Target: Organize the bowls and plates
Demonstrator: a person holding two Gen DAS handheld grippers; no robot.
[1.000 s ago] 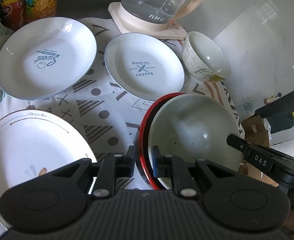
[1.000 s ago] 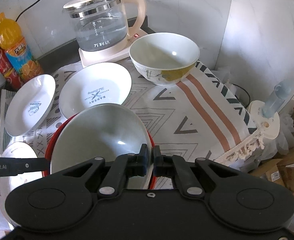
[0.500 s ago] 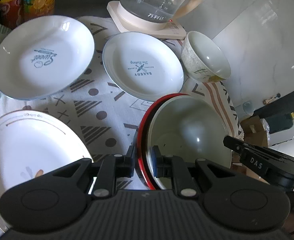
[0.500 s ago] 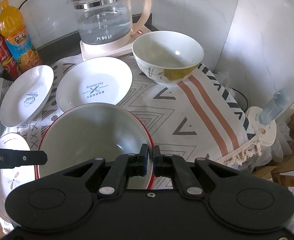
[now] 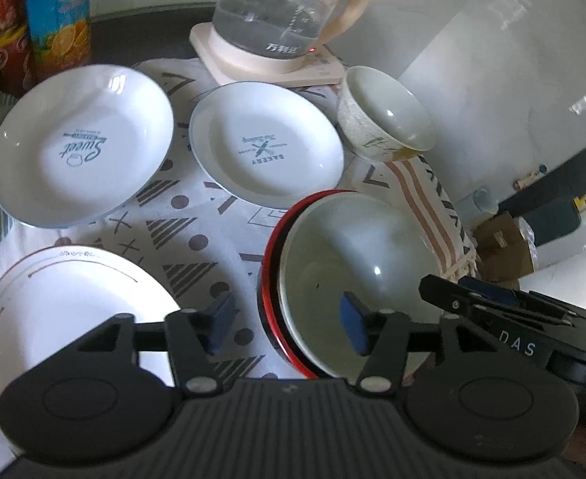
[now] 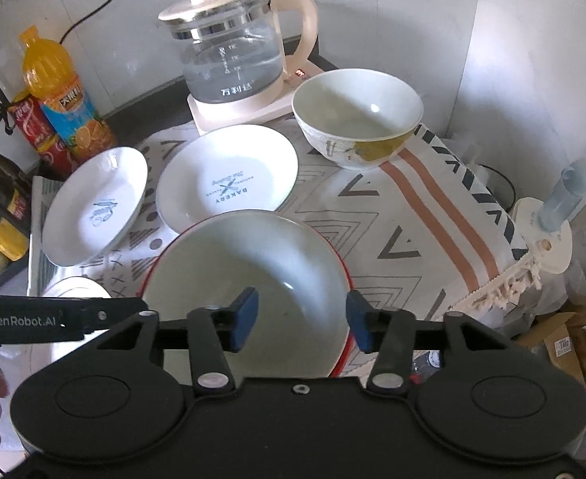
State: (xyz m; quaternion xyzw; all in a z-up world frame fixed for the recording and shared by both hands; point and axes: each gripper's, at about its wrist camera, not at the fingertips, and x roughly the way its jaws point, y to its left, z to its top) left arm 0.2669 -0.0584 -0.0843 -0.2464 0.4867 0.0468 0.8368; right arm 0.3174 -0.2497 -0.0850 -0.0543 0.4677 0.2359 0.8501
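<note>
Left view: gold-rimmed plate [image 5: 73, 311], left of the claw, partly hidden behind the claw body; kettle [image 5: 289, 8] top cut off by upper edge; bottles [image 5: 33, 20] likewise cropped.

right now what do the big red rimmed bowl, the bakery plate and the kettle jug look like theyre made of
Red-rimmed bowl: likely glazed ceramic, possibly melamine; glossy pale inside with a sharp highlight, red-and-black outside.
Bakery plate: probably glazed white porcelain; smooth sheen, printed blue lettering.
Kettle jug: clear glass body, water visible through it; the cream lid, handle and base look like matte plastic.
</note>
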